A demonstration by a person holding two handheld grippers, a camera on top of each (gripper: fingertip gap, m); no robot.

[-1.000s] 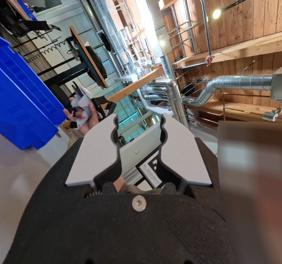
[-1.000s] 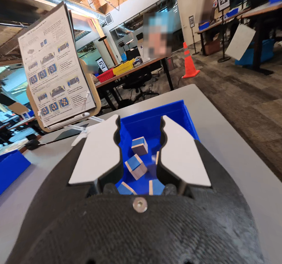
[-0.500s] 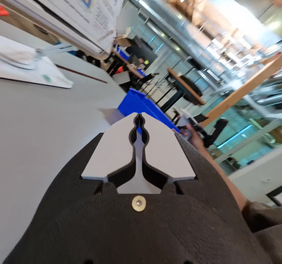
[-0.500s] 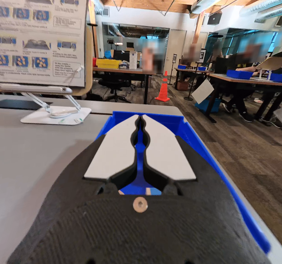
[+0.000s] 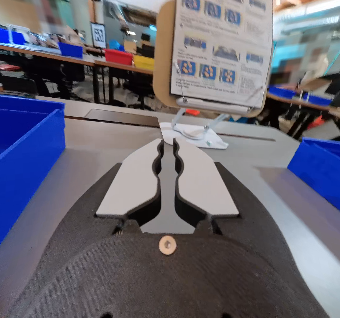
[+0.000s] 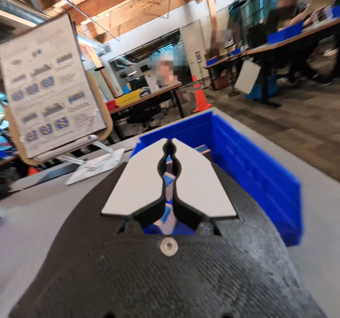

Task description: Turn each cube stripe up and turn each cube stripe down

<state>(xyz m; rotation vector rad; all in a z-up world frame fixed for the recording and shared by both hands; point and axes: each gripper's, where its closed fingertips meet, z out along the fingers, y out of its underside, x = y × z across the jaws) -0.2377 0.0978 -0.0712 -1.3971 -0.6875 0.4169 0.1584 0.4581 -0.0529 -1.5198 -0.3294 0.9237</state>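
Note:
In the right wrist view, several wooden cubes with blue faces lie in a blue bin [image 6: 248, 171]. One cube [image 6: 203, 150] shows just right of my fingers, and another [image 6: 168, 178] shows through the slit between them. My right gripper [image 6: 170, 140] is shut and empty, held above the near part of that bin. In the left wrist view, my left gripper [image 5: 168, 140] is shut but for a thin slit and holds nothing. It hovers over the bare grey table [image 5: 110, 143]. No cube shows in the left wrist view.
A stand with an instruction sheet [image 5: 220, 42] rises ahead on a white base [image 5: 195, 136]; the right wrist view shows it at the left [image 6: 46, 92]. A blue bin [image 5: 33, 152] sits to the left, another [image 5: 316, 163] to the right. Beyond are desks, chairs and an orange cone [image 6: 199, 97].
My left gripper swung down from facing the ceiling to level over the table and closed. My right gripper closed over the bin and its view tilted and shifted slightly.

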